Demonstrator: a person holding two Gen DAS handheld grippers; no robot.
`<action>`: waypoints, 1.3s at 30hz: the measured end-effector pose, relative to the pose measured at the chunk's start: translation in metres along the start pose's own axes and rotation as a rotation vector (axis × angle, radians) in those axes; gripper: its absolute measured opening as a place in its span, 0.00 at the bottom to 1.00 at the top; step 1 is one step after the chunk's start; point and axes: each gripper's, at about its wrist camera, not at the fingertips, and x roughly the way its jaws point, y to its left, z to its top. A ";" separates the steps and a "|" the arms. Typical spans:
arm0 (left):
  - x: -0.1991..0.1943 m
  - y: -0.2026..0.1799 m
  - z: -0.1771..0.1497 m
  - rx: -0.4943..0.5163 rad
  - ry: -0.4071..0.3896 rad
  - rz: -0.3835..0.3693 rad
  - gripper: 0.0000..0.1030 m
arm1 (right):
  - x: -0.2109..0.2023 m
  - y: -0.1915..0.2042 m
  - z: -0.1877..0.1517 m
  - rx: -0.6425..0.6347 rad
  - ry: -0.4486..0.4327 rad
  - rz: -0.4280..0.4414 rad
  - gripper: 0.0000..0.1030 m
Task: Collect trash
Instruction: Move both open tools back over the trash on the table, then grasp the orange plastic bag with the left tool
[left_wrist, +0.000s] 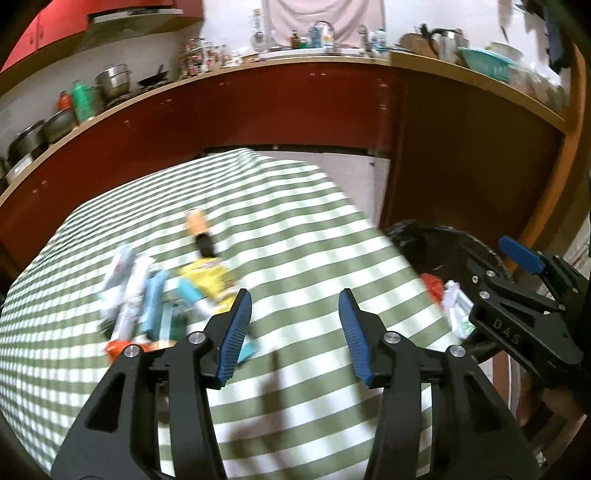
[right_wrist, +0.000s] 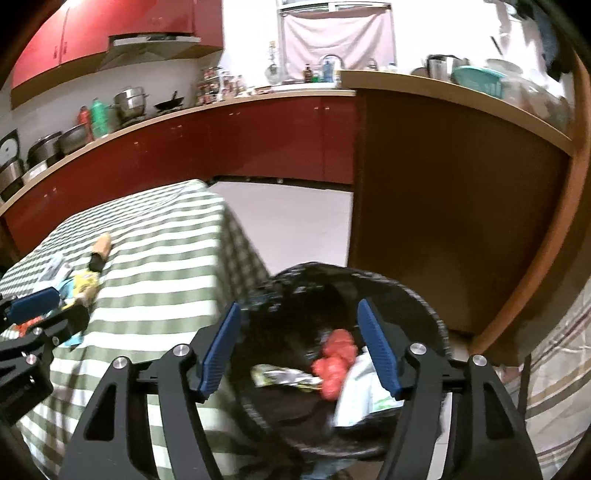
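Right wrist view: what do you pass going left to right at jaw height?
Left gripper → checked tablecloth → black bin holding a silver-green wrapper, red trash, white wrapper → brown cabinet side.

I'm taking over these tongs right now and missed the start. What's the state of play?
Left tongs: open, empty, above the checked tablecloth.
Right tongs: open, empty, over the black trash bin.
Done: red wrapper, white packet and silvery wrapper lie in the bin.
Left: wrapper pile, including a yellow packet, on the table.
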 end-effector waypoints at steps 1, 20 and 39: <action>-0.003 0.008 -0.003 -0.011 0.000 0.012 0.48 | -0.001 0.007 0.000 -0.008 0.001 0.010 0.62; -0.031 0.103 -0.057 -0.129 0.035 0.126 0.59 | -0.015 0.113 -0.011 -0.142 0.026 0.136 0.62; -0.021 0.124 -0.058 -0.146 0.015 0.055 0.32 | -0.009 0.152 -0.013 -0.194 0.054 0.156 0.62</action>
